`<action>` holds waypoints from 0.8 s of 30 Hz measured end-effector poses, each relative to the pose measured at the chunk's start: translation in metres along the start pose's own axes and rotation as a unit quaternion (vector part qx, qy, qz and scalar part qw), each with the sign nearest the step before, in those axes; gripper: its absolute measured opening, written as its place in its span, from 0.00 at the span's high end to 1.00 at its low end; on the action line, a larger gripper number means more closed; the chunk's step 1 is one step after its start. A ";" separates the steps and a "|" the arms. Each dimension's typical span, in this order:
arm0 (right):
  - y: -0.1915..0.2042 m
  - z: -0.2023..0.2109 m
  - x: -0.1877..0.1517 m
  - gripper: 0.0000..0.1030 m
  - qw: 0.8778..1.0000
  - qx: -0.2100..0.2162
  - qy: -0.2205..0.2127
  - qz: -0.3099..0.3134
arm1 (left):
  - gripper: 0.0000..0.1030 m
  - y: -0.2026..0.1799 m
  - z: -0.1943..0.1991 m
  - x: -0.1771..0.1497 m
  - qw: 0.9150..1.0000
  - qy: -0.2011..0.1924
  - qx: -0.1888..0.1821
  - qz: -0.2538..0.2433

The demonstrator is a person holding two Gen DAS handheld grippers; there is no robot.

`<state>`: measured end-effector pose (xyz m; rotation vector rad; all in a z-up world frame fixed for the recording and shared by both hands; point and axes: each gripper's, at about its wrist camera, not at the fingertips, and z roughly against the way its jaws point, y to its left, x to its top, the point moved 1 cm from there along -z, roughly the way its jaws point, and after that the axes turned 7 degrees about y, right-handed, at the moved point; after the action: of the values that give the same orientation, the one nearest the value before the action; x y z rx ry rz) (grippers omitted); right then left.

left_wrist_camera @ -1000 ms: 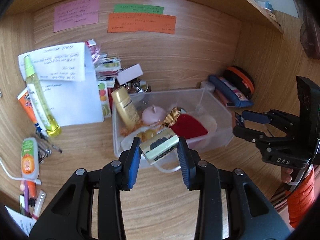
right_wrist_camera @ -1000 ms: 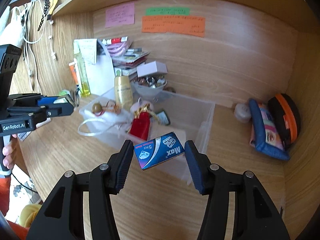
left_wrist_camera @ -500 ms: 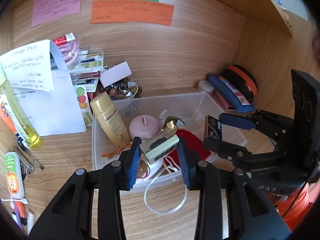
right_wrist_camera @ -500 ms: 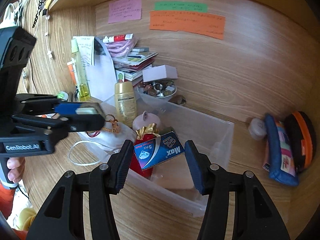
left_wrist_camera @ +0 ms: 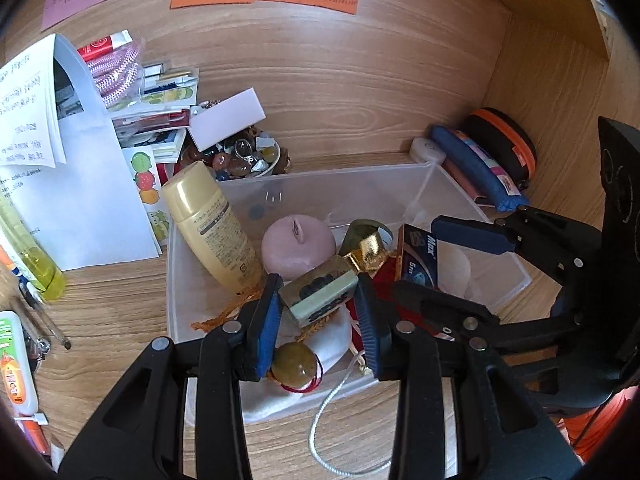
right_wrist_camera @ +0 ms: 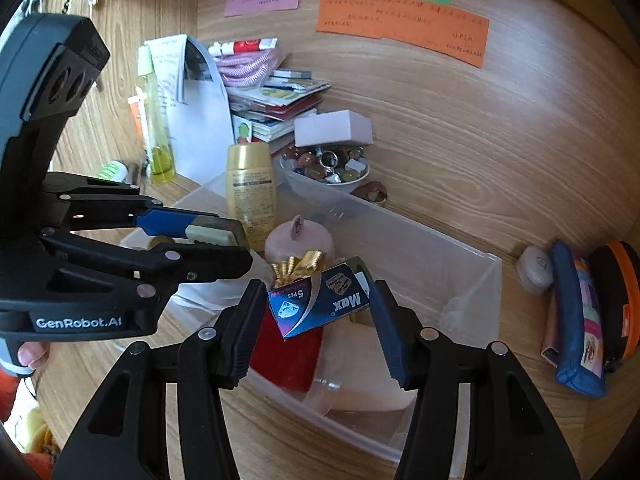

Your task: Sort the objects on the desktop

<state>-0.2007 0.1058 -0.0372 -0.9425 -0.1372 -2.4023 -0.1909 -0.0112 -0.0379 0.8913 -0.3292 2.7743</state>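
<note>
My left gripper (left_wrist_camera: 318,308) is shut on a small pale green block with a dark printed face (left_wrist_camera: 320,296), held over the clear plastic bin (left_wrist_camera: 460,184). The same block (right_wrist_camera: 210,234) shows in the right wrist view, clamped at the left. My right gripper (right_wrist_camera: 318,316) is shut on a blue "Max" box (right_wrist_camera: 320,304), also above the bin (right_wrist_camera: 460,264); that box (left_wrist_camera: 416,256) appears at the right in the left wrist view. Inside the bin lie a gold bottle (left_wrist_camera: 212,228), a pink candle (left_wrist_camera: 298,246), a red pouch with a gold bow (right_wrist_camera: 288,352) and a bead on white cloth (left_wrist_camera: 294,364).
A bowl of beads (right_wrist_camera: 326,166) with a white box (right_wrist_camera: 332,128) on it stands behind the bin, beside stacked papers (left_wrist_camera: 80,184). Pencil cases (right_wrist_camera: 576,316) lie at the right. Tubes and pens (left_wrist_camera: 16,356) lie at the left. Sticky notes (right_wrist_camera: 400,24) hang on the back wall.
Both grippers have moved forward and down, from in front of the bin to above its contents, each still holding its item. The two grippers now sit closer together.
</note>
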 end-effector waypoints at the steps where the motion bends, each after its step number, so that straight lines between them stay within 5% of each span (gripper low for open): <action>1: 0.000 -0.001 0.000 0.51 1.000 -0.003 0.000 0.001 | 0.65 0.001 -0.001 0.000 1.000 0.000 -0.001 0.001; 7: 0.001 -0.002 0.001 0.51 1.000 -0.020 0.003 0.011 | 0.65 0.005 0.000 0.002 1.000 0.000 -0.013 0.010; 13: 0.000 0.006 0.002 0.34 0.999 -0.037 -0.005 0.013 | 0.64 0.004 0.004 0.003 1.000 -0.005 -0.008 0.008; 24: -0.006 0.029 0.001 0.23 0.997 -0.072 -0.018 0.004 | 0.29 0.005 0.037 0.001 0.998 -0.058 0.018 0.019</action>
<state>-0.1868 0.1183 -0.0143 -1.0490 0.0271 -2.4143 -0.1725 -0.0257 -0.0087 1.0696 -0.3190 2.7761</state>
